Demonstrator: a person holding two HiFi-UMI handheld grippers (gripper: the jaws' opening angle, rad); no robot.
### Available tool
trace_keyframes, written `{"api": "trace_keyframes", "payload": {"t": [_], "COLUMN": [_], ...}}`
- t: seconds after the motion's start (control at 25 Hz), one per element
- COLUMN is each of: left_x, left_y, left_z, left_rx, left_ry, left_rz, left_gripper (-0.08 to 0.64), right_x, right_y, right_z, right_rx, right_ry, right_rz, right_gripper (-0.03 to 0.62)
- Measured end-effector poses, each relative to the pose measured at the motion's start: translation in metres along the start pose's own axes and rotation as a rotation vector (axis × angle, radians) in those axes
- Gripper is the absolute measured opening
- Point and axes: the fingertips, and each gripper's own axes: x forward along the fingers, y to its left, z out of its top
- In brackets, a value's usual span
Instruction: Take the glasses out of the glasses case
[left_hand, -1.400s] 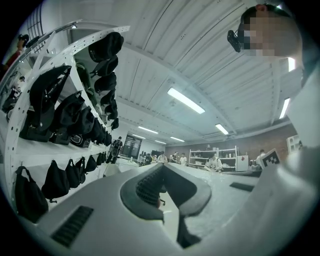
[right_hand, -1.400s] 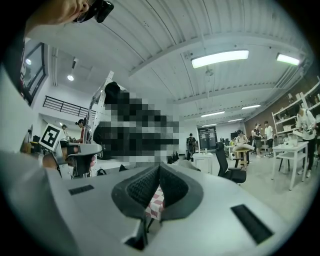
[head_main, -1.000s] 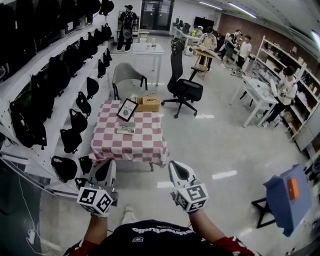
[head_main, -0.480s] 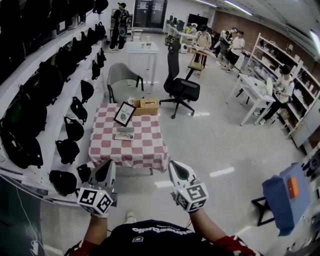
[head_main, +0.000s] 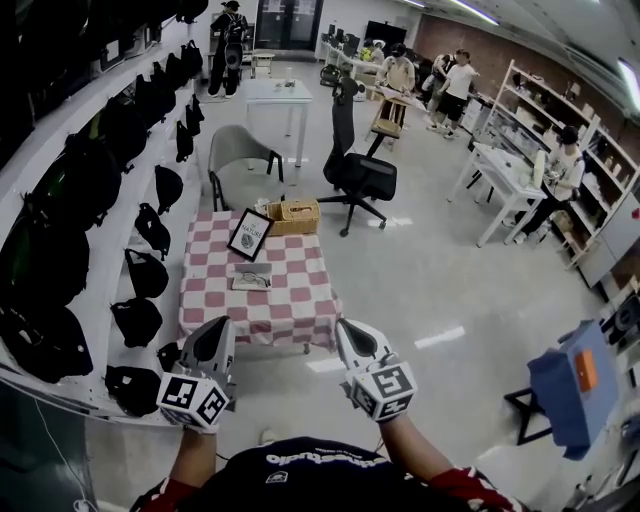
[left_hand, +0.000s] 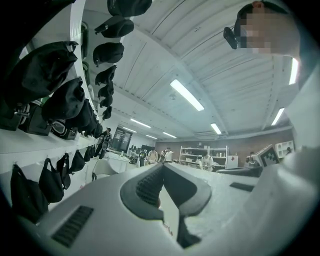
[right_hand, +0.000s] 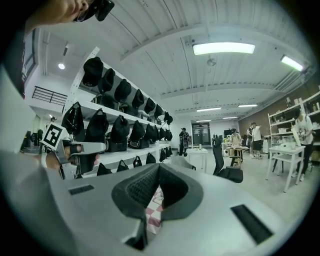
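Observation:
A flat grey glasses case (head_main: 252, 277) lies closed on a low table with a red-and-white checked cloth (head_main: 300, 300), ahead of me in the head view. No glasses are visible. My left gripper (head_main: 208, 335) and right gripper (head_main: 352, 335) are held side by side, short of the table's near edge, both pointing at it. Each has its jaws together with nothing between them. In the left gripper view the left gripper (left_hand: 161, 167) points across the room. The right gripper (right_hand: 158, 167) has a strip of the checked cloth (right_hand: 156, 210) showing below its tips.
A framed picture (head_main: 248, 234) and a wicker basket (head_main: 294, 211) stand at the table's far end. Behind are a grey chair (head_main: 238, 150) and a black office chair (head_main: 362, 170). Shelves of black bags (head_main: 70, 230) run along the left. A blue stand (head_main: 572, 385) is at right.
The table and case have come nearer in the head view as I and both grippers moved forward. The jaws stay together.

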Motion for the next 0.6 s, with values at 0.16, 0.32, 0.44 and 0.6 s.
{"api": "trace_keyframes", "payload": {"t": [0.16, 0.32, 0.44, 0.6], "left_x": [0.007, 0.008, 0.006, 0.003], "left_y": [0.017, 0.032, 0.040, 0.047], "left_z": [-0.001, -0.002, -0.003, -0.004], "left_rx": [-0.002, -0.006, -0.010, -0.022], "left_ry": [0.009, 0.016, 0.021, 0.020], "left_rz": [-0.023, -0.041, -0.048, -0.047], "left_gripper": [0.005, 0.005, 0.005, 0.005], "right_x": [0.019, 0.034, 0.040, 0.050], "right_y": [0.009, 0.021, 0.029, 0.037], "right_z": [0.000, -0.005, -0.007, -0.007], "right_rx": [-0.010, 0.000, -0.005, -0.017], "right_ry": [0.006, 0.021, 0.032, 0.043], "right_rz": [-0.005, -0.011, -0.013, -0.002], "right_gripper": [0.003, 0.003, 0.003, 0.003]}}
